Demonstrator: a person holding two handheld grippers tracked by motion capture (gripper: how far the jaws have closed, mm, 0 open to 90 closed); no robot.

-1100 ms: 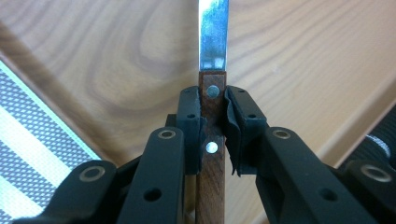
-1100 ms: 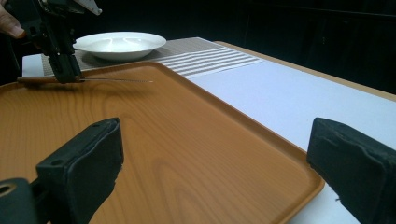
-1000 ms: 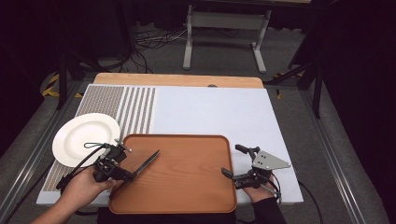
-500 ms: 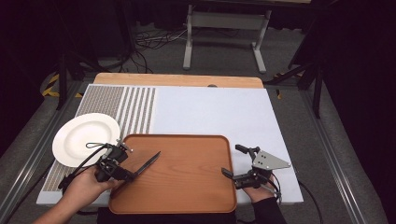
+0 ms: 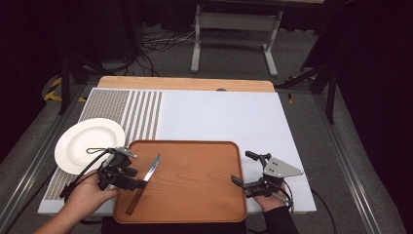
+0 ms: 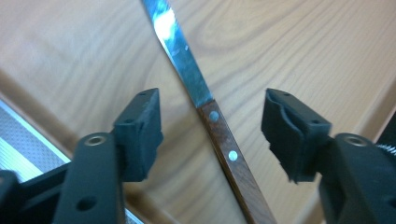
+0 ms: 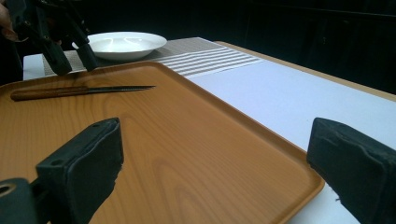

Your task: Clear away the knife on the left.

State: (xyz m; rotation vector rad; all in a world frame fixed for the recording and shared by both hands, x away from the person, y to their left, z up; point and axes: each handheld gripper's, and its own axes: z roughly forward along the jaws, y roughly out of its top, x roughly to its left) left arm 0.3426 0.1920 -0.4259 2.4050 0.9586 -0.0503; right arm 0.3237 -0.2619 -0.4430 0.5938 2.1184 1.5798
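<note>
White plate (image 5: 90,144) at nine o'clock on the table (image 5: 219,117), just beside the tray's far-left corner. Left gripper (image 5: 138,183) at seven o'clock, jaws just spread apart, straddling without touching the wooden-handled knife (image 5: 144,183) flat on the left part of the wooden tray (image 5: 195,185), blade toward one o'clock. Right gripper (image 5: 234,174) at five o'clock, spread wide, holding nothing, at the tray's right rim.

White plate (image 5: 89,144) beside striped mat (image 5: 127,111)
</note>
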